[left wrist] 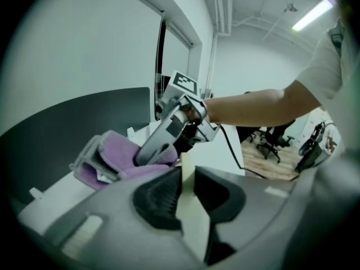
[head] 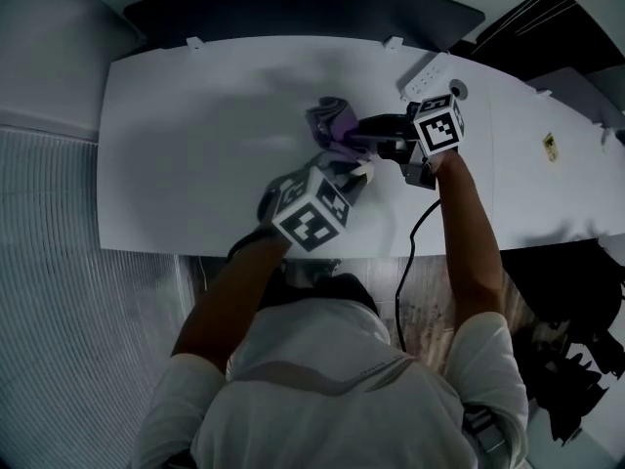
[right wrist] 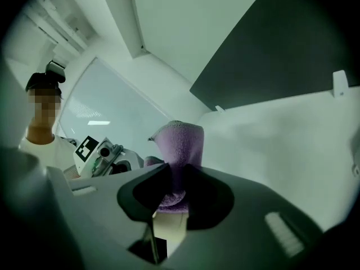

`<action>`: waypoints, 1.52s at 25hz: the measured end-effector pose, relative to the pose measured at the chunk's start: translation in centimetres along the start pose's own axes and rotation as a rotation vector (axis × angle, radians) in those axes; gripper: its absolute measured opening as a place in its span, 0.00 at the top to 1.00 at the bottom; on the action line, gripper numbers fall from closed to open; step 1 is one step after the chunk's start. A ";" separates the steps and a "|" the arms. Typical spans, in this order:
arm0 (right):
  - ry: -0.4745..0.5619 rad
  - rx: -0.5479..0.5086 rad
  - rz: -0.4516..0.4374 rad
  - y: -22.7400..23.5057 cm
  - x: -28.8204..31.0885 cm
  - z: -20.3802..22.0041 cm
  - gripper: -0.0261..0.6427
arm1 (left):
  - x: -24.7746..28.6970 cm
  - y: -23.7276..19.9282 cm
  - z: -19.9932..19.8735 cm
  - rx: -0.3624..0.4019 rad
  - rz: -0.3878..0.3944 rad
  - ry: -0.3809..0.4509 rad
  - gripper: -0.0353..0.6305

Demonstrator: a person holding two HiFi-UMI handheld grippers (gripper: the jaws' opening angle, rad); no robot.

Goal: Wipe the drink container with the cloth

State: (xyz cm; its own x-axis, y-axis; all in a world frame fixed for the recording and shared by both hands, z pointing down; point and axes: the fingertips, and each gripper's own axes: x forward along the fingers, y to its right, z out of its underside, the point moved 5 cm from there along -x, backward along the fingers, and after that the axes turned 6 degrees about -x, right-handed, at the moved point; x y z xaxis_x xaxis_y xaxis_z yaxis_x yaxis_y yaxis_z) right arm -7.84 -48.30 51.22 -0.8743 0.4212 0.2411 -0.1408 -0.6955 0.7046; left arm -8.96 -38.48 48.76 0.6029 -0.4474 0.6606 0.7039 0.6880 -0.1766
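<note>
My left gripper (head: 354,176) is shut on a pale cream drink container (left wrist: 189,207), which stands as a narrow strip between the dark jaws in the left gripper view. Only a small light bit of the container (head: 365,170) shows in the head view. My right gripper (head: 357,137) is shut on a purple cloth (head: 332,121), which bunches up above its jaws in the right gripper view as the cloth (right wrist: 179,145). The cloth hangs right against the container (right wrist: 169,229), just over the white table (head: 195,145). The two grippers meet near the table's middle.
A white power strip (head: 430,74) lies at the table's back right edge. A black cable (head: 410,252) hangs down off the front edge beside my right arm. A dark panel (head: 293,8) stands behind the table. Office chairs (left wrist: 275,139) stand further off.
</note>
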 end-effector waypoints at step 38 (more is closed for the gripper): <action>0.208 0.249 0.691 -0.6 -8.3 7.5 0.83 | -2.1 0.3 -0.2 0.064 -0.030 0.149 0.84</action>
State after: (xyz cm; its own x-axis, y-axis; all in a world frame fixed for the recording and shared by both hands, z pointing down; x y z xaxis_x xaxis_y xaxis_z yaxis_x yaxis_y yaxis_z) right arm 3.02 -46.99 53.78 -0.7985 -0.1975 0.5687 0.5576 -0.5989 0.5748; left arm -9.91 -37.43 47.22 0.6344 -0.5445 0.5486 0.6998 0.7060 -0.1086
